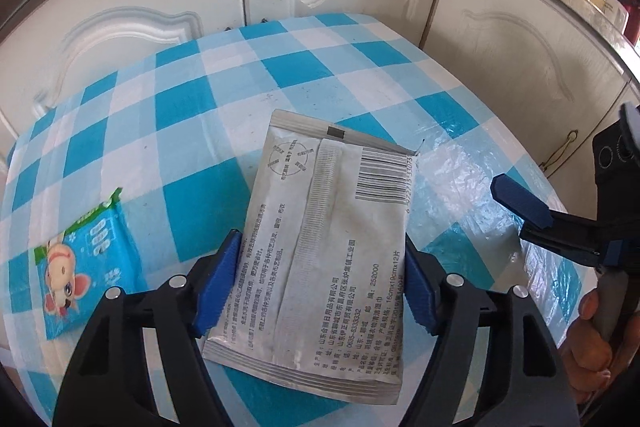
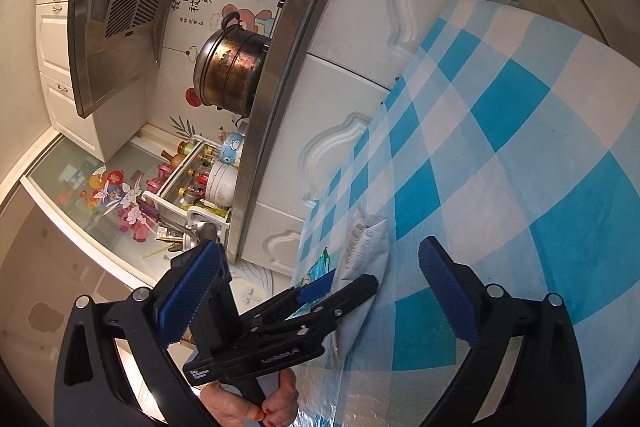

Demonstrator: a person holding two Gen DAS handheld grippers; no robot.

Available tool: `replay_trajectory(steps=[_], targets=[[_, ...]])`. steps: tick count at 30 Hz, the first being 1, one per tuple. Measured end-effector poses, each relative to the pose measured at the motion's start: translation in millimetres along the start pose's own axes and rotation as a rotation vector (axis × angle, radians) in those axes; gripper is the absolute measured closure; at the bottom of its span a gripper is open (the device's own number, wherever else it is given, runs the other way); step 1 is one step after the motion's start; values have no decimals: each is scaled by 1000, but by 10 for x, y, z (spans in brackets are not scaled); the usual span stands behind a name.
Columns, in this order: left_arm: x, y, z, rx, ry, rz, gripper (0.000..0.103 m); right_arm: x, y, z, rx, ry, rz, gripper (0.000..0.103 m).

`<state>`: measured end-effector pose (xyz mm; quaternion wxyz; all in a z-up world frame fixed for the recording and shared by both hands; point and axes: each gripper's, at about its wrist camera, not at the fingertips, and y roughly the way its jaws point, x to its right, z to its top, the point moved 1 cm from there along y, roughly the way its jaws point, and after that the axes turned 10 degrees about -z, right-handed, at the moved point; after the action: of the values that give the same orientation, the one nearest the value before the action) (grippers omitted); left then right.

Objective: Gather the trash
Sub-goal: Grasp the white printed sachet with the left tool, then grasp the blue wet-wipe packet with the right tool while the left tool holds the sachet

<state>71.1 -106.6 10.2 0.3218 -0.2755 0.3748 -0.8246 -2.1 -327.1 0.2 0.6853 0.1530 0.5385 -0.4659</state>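
Left gripper (image 1: 320,287) fingers pinch the grey wipes packet (image 1: 324,247) by its side edges, above the checked counter (image 1: 180,115). Right gripper (image 2: 320,291) fingers stand spread, empty. Risk: the slick, limp packet buckles and slips out; the blue wipes pack (image 1: 86,263) at left remains uncollected.

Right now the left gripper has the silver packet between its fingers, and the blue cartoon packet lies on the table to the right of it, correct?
Not quite. The left gripper does have the silver packet, but the blue cartoon packet lies on the table to its left, as the left wrist view shows.
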Motion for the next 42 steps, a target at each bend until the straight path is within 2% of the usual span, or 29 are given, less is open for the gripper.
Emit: replay_trajectory(steps=[8, 11, 21, 33, 42], targets=[[-286, -597, -371, 116, -128, 22, 29, -100, 92, -74, -31, -64, -66, 5], [-445, -835, -559, 157, -175, 62, 29, -163, 160, -137, -56, -93, -94, 5], [-1019, -1453, -1144, 251, -332, 126, 29, -645, 537, -536, -149, -324, -258, 5], [-1485, -1869, -1720, 318, -443, 129, 29, -1112, 1074, -1059, -214, -541, -410, 5], [-1766, -2154, -2062, 365, -497, 150, 29, -1483, 1476, -1137, -241, -675, -421, 5]])
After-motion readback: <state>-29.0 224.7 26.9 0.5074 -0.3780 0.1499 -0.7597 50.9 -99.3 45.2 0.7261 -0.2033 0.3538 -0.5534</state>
